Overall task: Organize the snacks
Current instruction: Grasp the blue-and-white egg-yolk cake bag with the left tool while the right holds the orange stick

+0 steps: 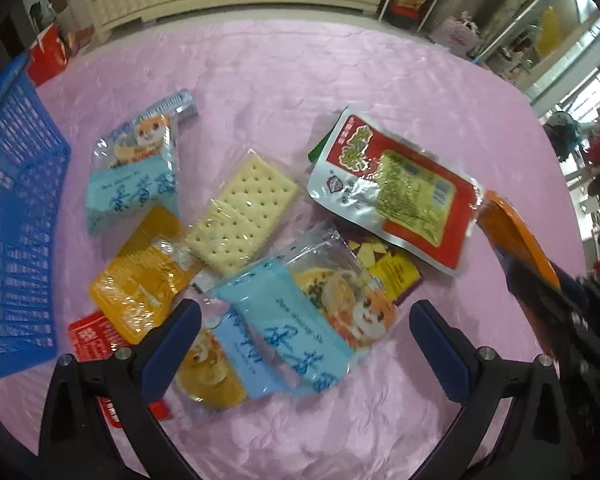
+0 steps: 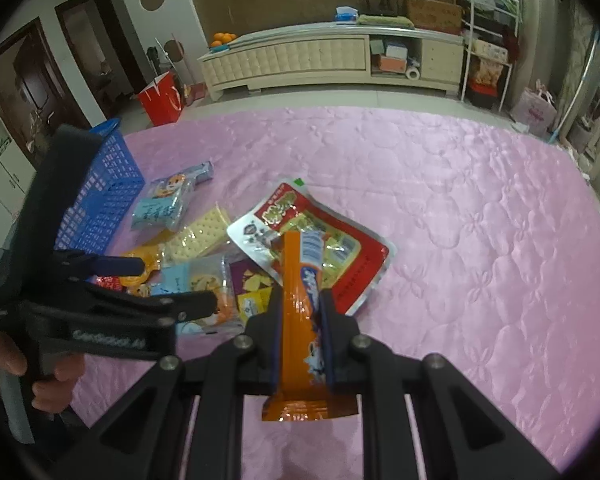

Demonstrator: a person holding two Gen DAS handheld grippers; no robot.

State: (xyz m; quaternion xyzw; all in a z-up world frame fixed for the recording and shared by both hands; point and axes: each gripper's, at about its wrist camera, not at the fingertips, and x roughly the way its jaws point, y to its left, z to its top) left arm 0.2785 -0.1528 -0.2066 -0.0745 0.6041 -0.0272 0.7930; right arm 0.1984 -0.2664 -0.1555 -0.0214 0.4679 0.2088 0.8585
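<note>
A pink quilted cloth (image 2: 440,208) covers the whole work surface, stitched in a flower pattern and slightly glossy under the room light. On it, the snacks lie in a loose heap: a cracker pack (image 1: 242,216), a red pouch (image 1: 396,192) partly over a purple pack (image 1: 384,268), a yellow pack (image 1: 140,276), and two clear bags with light-blue labels, one (image 1: 134,164) nearer the basket and one (image 1: 300,320) at the front of the heap. A blue basket (image 1: 16,216) stands at the left edge of the cloth, just beside the heap.

The left gripper (image 1: 306,344) hovers over the front blue-label bag with its fingers spread wide and nothing between them. The right gripper (image 2: 302,324) is pinched on an orange pack (image 2: 300,276), held above the cloth to the right of the heap (its far end overlaps the red pouch in the right wrist view).

Beyond the cloth is a tiled floor and a long cream cabinet (image 2: 300,60) against the wall, with oranges (image 2: 222,38) on its left end. A red bag (image 2: 160,98) sits on the floor, a white shelf rack (image 2: 486,40) stands at the right, and dark doors (image 2: 32,76) open at the left.
</note>
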